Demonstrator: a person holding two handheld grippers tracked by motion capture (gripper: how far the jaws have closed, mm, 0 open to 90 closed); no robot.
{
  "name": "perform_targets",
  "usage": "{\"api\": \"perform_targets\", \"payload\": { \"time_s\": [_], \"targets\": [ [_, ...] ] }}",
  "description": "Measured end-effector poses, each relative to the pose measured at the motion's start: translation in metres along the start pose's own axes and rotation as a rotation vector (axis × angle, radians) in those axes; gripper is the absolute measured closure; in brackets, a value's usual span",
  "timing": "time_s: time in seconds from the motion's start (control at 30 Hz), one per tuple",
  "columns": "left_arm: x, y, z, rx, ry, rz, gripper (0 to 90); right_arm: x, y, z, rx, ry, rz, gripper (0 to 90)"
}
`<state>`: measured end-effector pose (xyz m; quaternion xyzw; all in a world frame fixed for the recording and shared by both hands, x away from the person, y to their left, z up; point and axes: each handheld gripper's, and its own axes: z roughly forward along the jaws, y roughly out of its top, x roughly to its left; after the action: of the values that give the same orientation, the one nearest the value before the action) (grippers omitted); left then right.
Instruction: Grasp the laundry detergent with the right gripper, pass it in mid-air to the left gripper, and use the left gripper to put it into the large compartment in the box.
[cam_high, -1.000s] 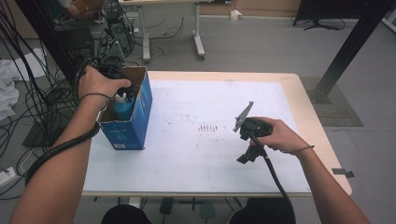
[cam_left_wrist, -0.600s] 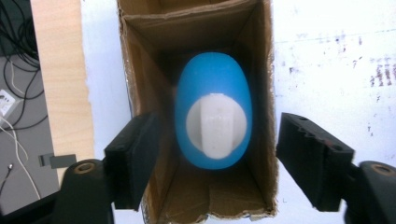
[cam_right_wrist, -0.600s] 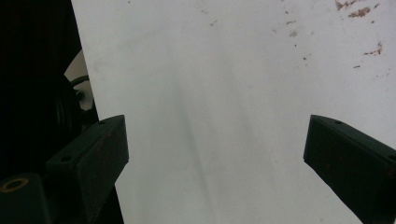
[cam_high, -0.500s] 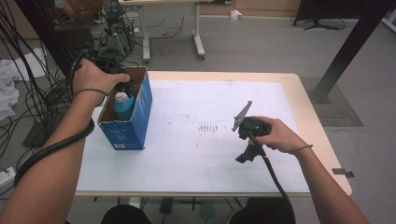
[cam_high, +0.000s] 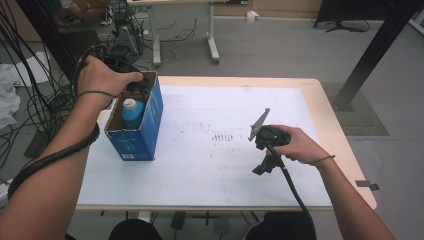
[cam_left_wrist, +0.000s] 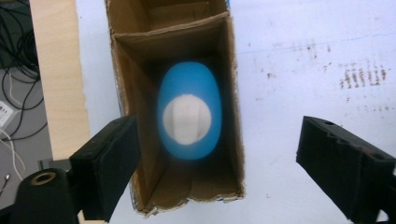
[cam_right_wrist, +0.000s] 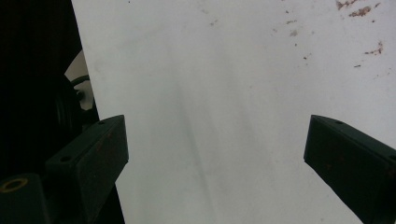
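Left claw (cam_left_wrist: 217, 154) view looks straight down on the blue bottle (cam_left_wrist: 189, 112) standing in the cardboard box (cam_high: 150, 117); jaws just opened wide, bottle free below; high view probably hides that gap; right claw (cam_right_wrist: 215, 163) wide over bare tabletop (cam_right_wrist: 210, 93).

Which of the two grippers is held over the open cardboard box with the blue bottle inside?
The left gripper, with jaws wide apart above the box and its blue bottle. The right gripper faces bare white table.
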<state>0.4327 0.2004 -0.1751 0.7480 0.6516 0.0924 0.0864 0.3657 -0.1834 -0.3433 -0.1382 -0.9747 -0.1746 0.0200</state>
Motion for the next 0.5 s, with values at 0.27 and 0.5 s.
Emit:
{"api": "perform_targets", "payload": {
  "time_s": [0.27, 0.5],
  "targets": [
    [-0.005, 0.0, -0.01, -0.021, -0.007, 0.01, 10.0, 0.0, -0.001, 0.0, -0.003, -0.003, 0.002, 6.5],
    [-0.013, -0.001, -0.02, -0.035, -0.014, 0.031, 8.6, 0.0, -0.001, 0.0, -0.003, -0.003, 0.003, 6.5]
  ]
}}
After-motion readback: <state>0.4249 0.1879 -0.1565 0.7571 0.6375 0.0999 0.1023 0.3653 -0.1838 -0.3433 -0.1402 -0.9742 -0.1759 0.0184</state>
